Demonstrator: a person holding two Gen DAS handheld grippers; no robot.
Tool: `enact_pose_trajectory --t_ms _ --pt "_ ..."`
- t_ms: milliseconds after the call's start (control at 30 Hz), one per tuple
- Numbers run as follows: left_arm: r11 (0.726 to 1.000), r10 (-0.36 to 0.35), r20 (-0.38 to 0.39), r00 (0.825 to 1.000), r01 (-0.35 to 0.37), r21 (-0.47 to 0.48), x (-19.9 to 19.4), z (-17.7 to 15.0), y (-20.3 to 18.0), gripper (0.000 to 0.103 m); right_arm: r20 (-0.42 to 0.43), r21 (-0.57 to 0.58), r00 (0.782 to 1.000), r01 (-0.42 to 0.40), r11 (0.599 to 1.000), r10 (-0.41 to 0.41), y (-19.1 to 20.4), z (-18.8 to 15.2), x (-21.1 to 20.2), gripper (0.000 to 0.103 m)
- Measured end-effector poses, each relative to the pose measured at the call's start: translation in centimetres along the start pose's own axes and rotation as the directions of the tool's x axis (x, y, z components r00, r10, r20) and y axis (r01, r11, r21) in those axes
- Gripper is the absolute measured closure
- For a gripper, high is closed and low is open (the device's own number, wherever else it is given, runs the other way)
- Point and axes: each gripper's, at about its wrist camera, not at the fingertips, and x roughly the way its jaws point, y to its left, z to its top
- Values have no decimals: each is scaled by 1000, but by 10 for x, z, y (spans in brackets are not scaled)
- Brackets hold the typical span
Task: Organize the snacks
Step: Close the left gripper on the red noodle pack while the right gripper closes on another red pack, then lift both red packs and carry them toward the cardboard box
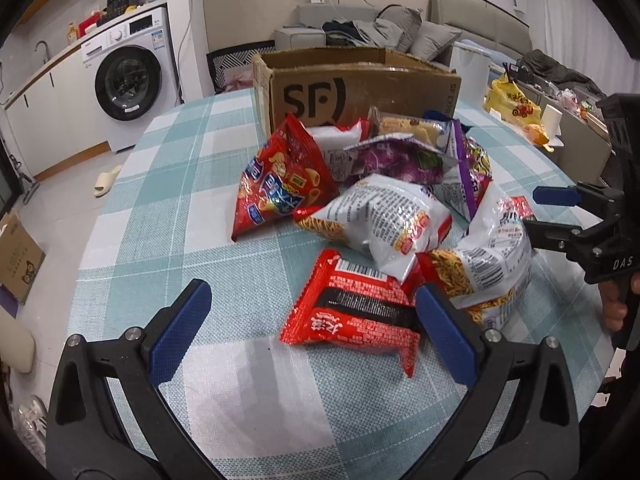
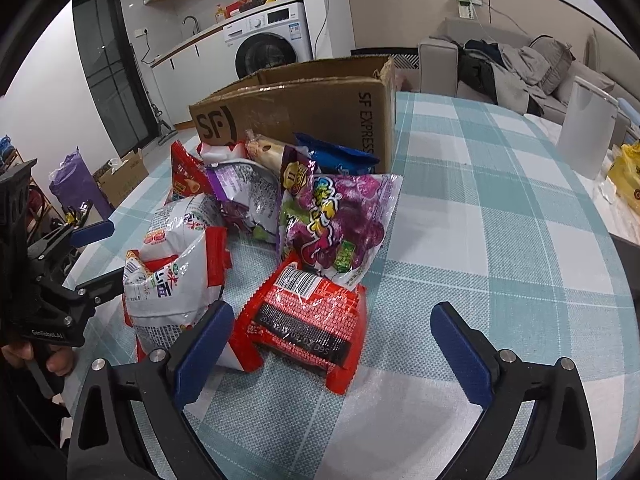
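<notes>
- The snacks are heaped on the bench with the teal-and-white checked cloth [image 1: 168, 208], directly in front of the open brown cardboard box printed SF [image 1: 360, 88]; nothing can be seen inside the box, so the step in hand is judged to be the first pick.
- The left tool [image 1: 316, 320] is spread wide and empty, low over the cloth on the side of the heap away from the box.
- The right tool [image 2: 332, 340] is likewise spread and empty; in the left wrist view it is seen beside the heap, apart from it.
- The flat red crinkly noodle packet with the black band [image 1: 356, 316] lies at the edge of the heap farthest from the box; its far end is tucked under the purple grape-candy bag [image 2: 340, 224], and a white-and-red noodle bag [image 1: 492, 264] lies just beside it.
- A grip is best taken on the free near edge of the red packet, since the foil is likely to slip and crumple.
- The packet should be drawn out from under the purple bag before it is lifted, so that the heap is not dragged.
- It should then be carried over the near wall of the box and released low.
</notes>
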Motion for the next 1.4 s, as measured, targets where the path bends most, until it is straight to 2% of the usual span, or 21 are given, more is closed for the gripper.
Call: enact_pose_trajectory --t_ms 200,300,400,533,633,767,800,867,933,1233,1400 --pt "1000 -22 -34 999 22 13 7 -1 -4 1 -30 14 1000 -7 1000 8 1 1 15 7" --pt "999 -37 -55 998 37 -3 11 -1 -2 1 -53 13 998 15 1000 -14 0 4 23 10" --pt "997 -74 -77 994 72 -25 16 -2 1 5 -62 7 998 26 1000 -26 -1 3 27 12" --pt "996 -83 -80 993 81 -28 17 -1 2 7 -66 13 997 34 999 -34 -7 1 25 13" --pt "994 -106 -84 991 104 -29 16 -4 2 15 -67 13 997 38 999 -37 -11 1 25 17" --pt "992 -126 -112 986 125 -18 20 -6 -3 35 -63 9 998 30 1000 -30 -11 -2 21 22" --pt "992 -122 -113 986 121 -18 19 -6 -3 37 -60 9 998 22 1000 -21 -11 -3 20 26" --pt "991 -131 -108 985 130 -24 18 -7 -2 47 -56 10 998 10 1000 -10 -9 -5 18 30" --pt "991 -131 -103 986 127 -40 18 -6 1 52 -53 8 999 -6 1000 7 -7 -6 16 38" --pt "986 -149 -77 986 142 -90 15 -5 11 58 -31 13 999 -37 999 38 -7 -11 9 54" --pt "983 -155 -51 987 148 -112 9 -7 16 59 -17 31 998 -63 998 63 -10 -14 3 57"
